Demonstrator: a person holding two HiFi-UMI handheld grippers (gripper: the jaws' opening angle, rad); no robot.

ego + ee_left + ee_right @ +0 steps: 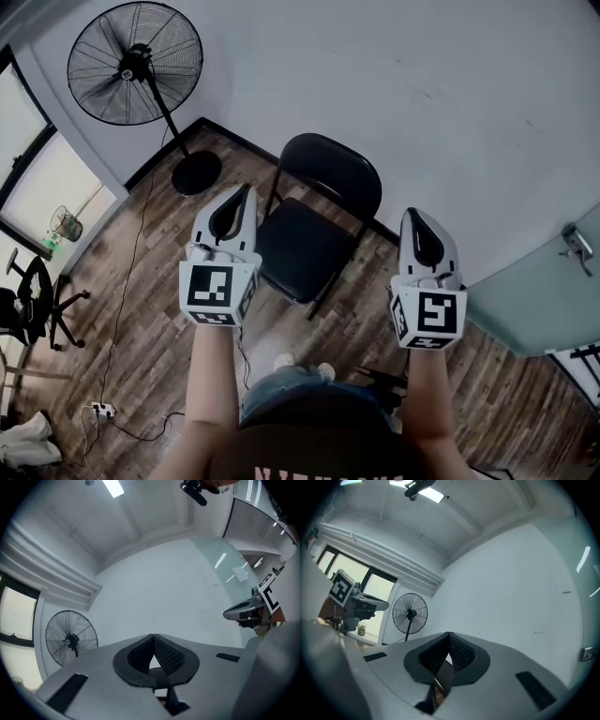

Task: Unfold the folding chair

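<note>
At the centre of the head view, the black folding chair (314,239) stands unfolded on the wooden floor (141,309), framed by the left gripper (246,192) and right gripper (411,217), each with jaws together and empty.

Part of the folding chair (314,239) behind the left hand-held gripper (247,190).

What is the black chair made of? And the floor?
The chair looks like thin black tubes, probably painted metal, with a padded seat, slightly shiny like vinyl. The floor shows streaky brown planks: wood, or a wood-look covering.
</note>
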